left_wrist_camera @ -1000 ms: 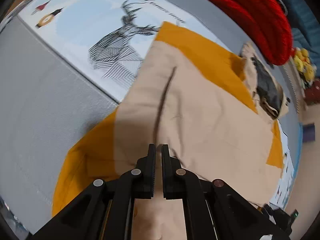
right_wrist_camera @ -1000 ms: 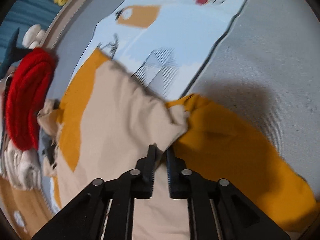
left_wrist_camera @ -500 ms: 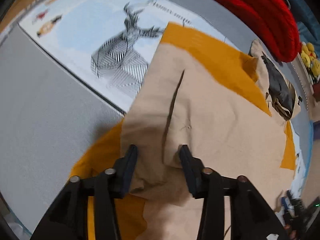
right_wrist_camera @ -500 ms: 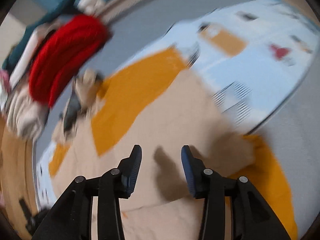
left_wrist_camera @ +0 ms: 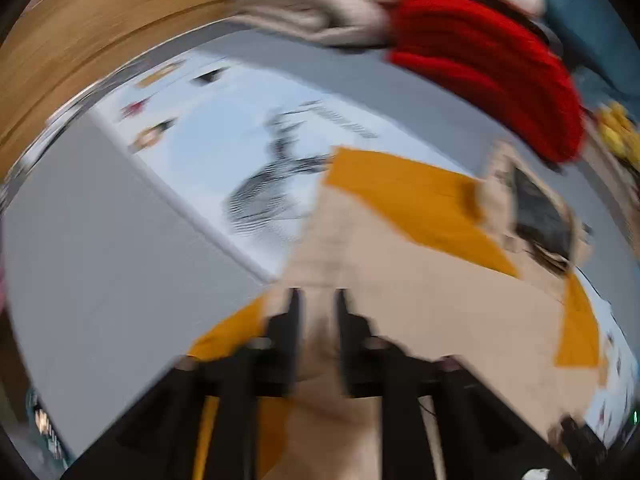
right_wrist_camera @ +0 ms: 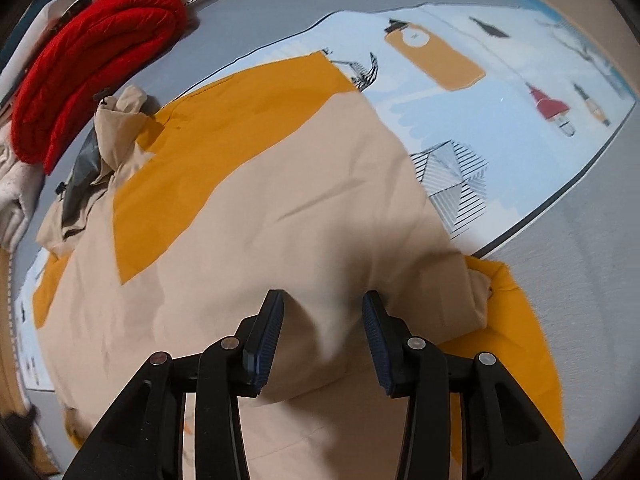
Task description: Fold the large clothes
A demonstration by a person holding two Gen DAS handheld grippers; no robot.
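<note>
A large beige and mustard-yellow garment (right_wrist_camera: 304, 216) lies spread on a printed mat, with a beige part folded over the yellow; it also fills the lower right of the blurred left wrist view (left_wrist_camera: 420, 280). Its hood with dark lining (right_wrist_camera: 86, 164) lies at the far left. My right gripper (right_wrist_camera: 323, 320) is open and empty just above the beige cloth near a folded cuff (right_wrist_camera: 478, 292). My left gripper (left_wrist_camera: 317, 312) is open with a narrower gap, above the beige edge, holding nothing.
A folded red knit (right_wrist_camera: 88, 60) and a whitish garment (right_wrist_camera: 14, 188) lie beyond the hood. The light-blue printed mat (right_wrist_camera: 500, 92) sits on a grey surface (right_wrist_camera: 592, 264). A wooden floor (left_wrist_camera: 80, 28) shows past the mat in the left view.
Both grippers have opened and let go of the beige cloth, which now lies folded on the garment. Both have lifted and pulled back, the left still moving fast.
</note>
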